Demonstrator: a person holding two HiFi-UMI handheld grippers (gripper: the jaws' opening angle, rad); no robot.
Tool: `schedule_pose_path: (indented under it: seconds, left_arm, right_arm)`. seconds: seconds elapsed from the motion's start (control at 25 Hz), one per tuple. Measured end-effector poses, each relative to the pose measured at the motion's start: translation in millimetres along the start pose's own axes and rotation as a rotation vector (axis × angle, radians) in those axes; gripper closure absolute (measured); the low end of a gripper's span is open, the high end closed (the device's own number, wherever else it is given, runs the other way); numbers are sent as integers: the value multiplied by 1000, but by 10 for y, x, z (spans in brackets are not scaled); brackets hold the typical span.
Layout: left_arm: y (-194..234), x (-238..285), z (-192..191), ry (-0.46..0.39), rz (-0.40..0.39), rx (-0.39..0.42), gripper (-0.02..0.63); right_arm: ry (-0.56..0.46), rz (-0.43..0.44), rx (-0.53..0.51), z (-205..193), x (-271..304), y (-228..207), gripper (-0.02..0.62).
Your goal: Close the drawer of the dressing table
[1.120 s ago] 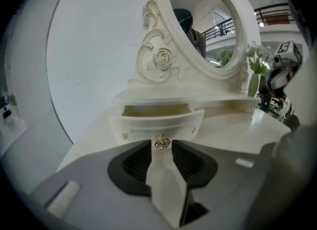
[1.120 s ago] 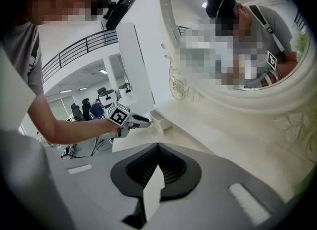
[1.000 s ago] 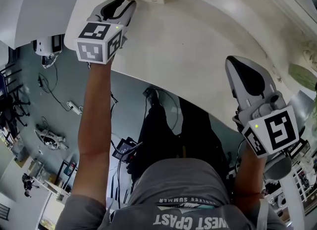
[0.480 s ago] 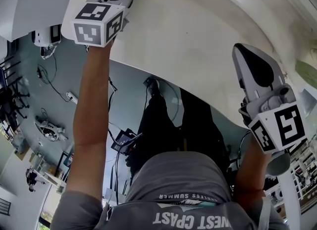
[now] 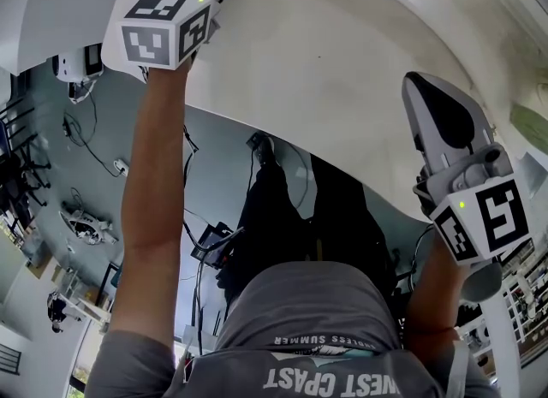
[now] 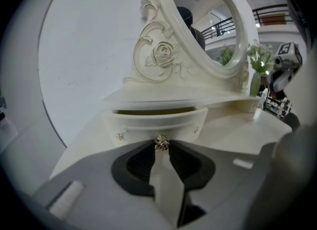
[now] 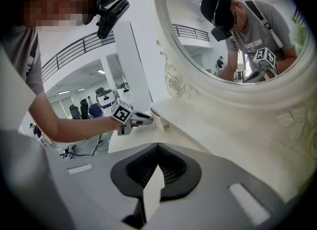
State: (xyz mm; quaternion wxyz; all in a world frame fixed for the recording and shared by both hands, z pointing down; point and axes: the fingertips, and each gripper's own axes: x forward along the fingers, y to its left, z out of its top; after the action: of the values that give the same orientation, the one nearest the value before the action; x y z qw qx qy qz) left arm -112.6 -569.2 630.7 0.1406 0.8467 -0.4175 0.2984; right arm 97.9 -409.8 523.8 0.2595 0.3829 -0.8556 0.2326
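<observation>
The left gripper (image 6: pixel 161 149) has just been closing its grey, ribbed-padded jaws, and their tips now pinch the small, gold-toned, flower-shaped knob (image 6: pixel 161 143) at the middle of the drawer (image 6: pixel 143 125). That drawer, a shallow cream box with a bowed front and a small stud near each end, stands a little way out beneath the low shelf at the back left of the dressing table (image 5: pixel 325 71), with a dark slit showing along its top edge. The right gripper (image 7: pixel 157 147) is clenched on nothing, tips together, held over the right part of the tabletop and well apart from the drawer. The top is smooth, glossy cream with a sweeping curved front edge. Behind the drawer rises an oval mirror (image 6: pixel 208 21) in a thick cream frame carved with scrolls and a rose (image 6: pixel 163 52). To its right stands a pale vase of white flowers (image 6: pixel 254 85), with a dark balcony railing (image 6: pixel 270 12) beyond. A plain white wall (image 6: pixel 84 46) backs the table. Beneath the person lies a grey-blue floor (image 5: pixel 94 199) strewn with cables (image 5: pixel 81 144).
</observation>
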Motion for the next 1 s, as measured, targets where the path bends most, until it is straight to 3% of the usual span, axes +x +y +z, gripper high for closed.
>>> schedule_pose_path:
  seconds: [1.0]
  left_arm:
    - [73,183,213,47,-33,22,515]
  right_arm:
    - [-18,-18,3,120,-74,-43,594]
